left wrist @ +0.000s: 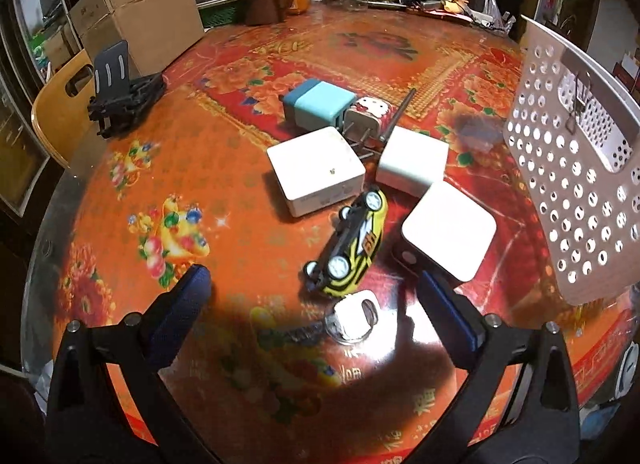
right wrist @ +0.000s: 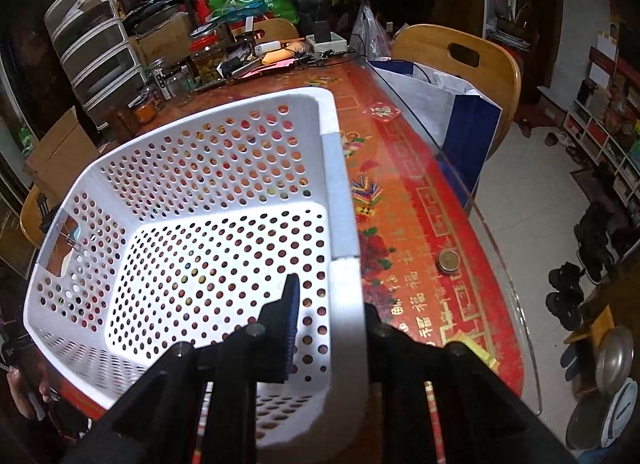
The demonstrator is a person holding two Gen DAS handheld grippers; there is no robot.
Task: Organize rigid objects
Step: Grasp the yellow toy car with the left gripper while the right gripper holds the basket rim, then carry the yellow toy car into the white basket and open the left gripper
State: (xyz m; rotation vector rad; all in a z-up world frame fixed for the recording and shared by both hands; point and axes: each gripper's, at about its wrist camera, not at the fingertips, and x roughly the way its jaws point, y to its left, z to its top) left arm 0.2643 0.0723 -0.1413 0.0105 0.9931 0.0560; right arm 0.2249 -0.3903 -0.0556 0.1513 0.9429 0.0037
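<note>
Place: At the table's middle, a toy car on its side, chargers clustered behind, a key nearest me.
Basket: white basket toward the table's right edge, nothing in it.
Risk: my wide fingers could knock the car into the key or chargers; the basket could tip in my grip.
Left gripper: spread wide, holding nothing, above the key.
Right gripper: clamped on the basket's wall.

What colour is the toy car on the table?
Yellow with black stripes, seen best in the left wrist view.
</note>
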